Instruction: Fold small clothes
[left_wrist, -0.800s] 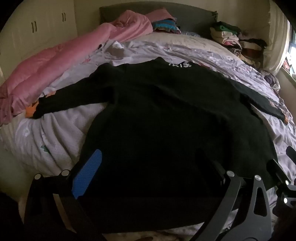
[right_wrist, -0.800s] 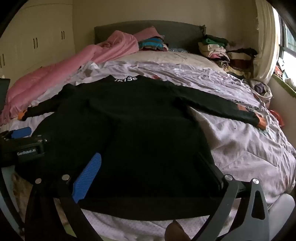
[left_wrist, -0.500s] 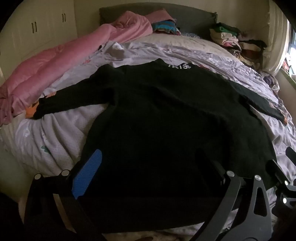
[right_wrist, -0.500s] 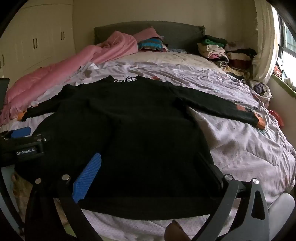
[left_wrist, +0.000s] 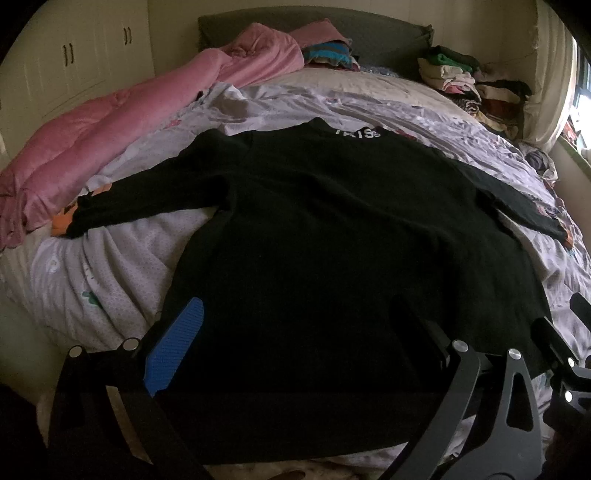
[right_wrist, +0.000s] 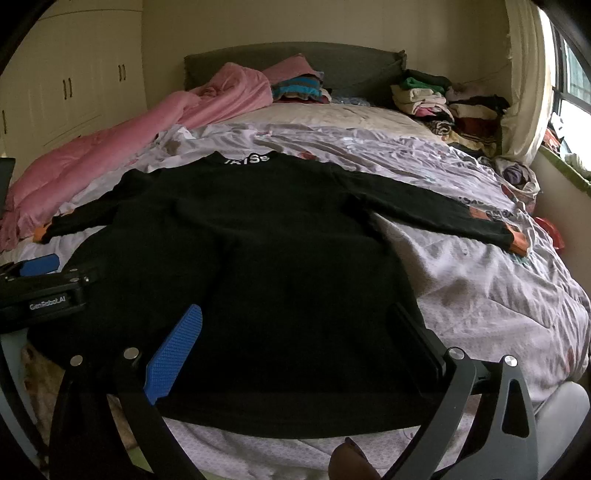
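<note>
The black sweater (right_wrist: 258, 277) lies flat by the bed's (right_wrist: 498, 314) near edge: soft, limp; best pinched at the hem corners. Both grippers' jaws gape wide, empty.

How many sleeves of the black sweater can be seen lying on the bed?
2. The black sweater lies spread flat: one sleeve stretches toward the pink quilt, the other sleeve toward the window side. Both end in orange cuffs.
</note>
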